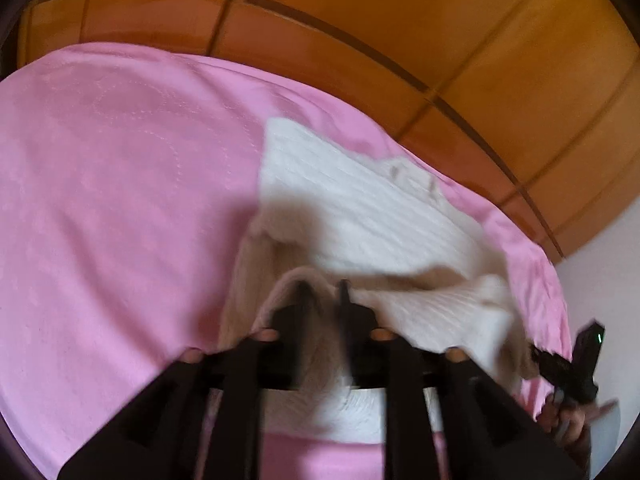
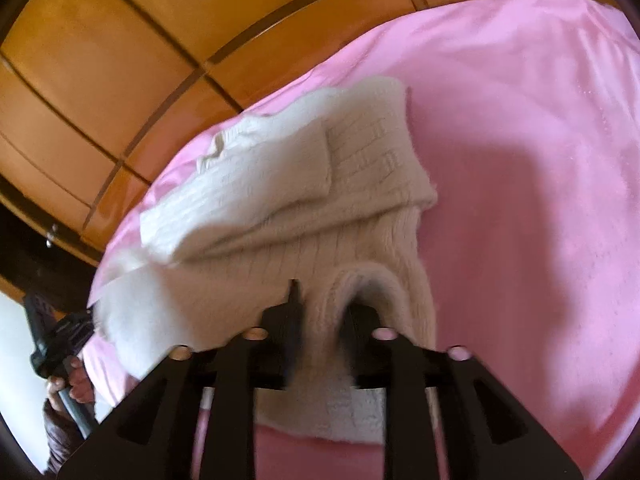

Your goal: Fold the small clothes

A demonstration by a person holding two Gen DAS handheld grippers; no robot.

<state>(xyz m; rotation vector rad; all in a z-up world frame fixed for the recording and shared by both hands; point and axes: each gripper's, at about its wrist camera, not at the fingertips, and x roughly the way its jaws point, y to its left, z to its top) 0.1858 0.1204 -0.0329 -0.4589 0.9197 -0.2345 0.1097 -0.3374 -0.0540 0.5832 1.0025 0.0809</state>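
Note:
A cream knitted sweater (image 1: 360, 208) lies partly folded over on a pink bedsheet (image 1: 120, 180). My left gripper (image 1: 324, 292) stands at its near edge, fingers apart, with a raised fold of the knit between them and over the left finger. In the right wrist view the same sweater (image 2: 280, 184) spreads up and to the left. There my right gripper (image 2: 320, 300) also has its fingers apart, with a thick bunch of knit filling the gap. Both views are blurred. Each gripper shows in the other's view, held by a hand: the right (image 1: 576, 364), the left (image 2: 52, 336).
Orange wooden panels (image 1: 400, 20) with dark grooves stand behind the bed. A white wall (image 1: 600, 260) shows past the bed's corner. The pink sheet (image 2: 520, 160) stretches bare to the right of the sweater in the right wrist view.

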